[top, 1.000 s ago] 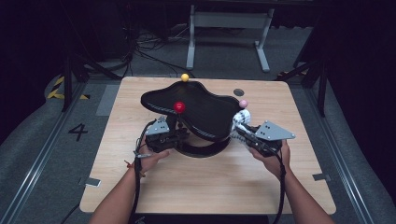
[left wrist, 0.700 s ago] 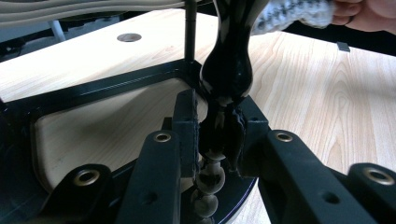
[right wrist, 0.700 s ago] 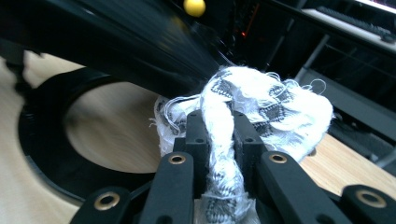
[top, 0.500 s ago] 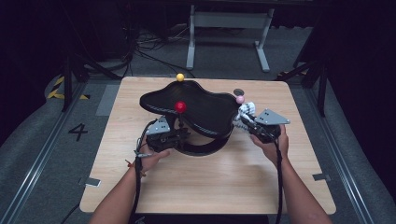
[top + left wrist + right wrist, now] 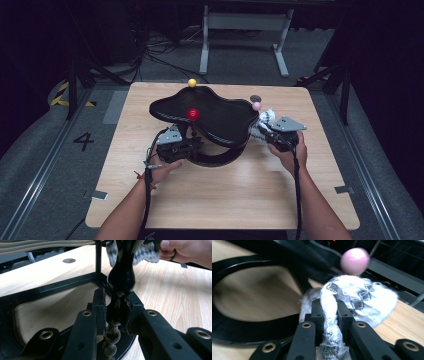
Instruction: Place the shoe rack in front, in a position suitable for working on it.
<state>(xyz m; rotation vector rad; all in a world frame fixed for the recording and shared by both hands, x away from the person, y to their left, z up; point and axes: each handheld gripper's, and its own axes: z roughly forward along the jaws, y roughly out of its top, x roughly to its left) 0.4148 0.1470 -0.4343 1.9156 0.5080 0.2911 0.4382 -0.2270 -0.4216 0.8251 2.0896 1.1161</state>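
Your left tongs [image 5: 115, 312] clench the glossy black turned post [image 5: 121, 277] of the black wavy-topped stand [image 5: 210, 112]; your right tongs [image 5: 329, 312] grasp a white, grey-patterned cloth [image 5: 359, 297]. The left gripper view shows that post rising upright from between its jaws, long axis vertical, with beads below. From above, the stand's top hides the post. The right gripper view shows the cloth bunched ahead of its jaws, just beneath a pink ball [image 5: 355, 261], beside the stand's edge; one strip runs back between the jaws. The cloth's far side is blurred. The high view also shows a red ball [image 5: 193, 114] and a yellow ball [image 5: 192, 83].
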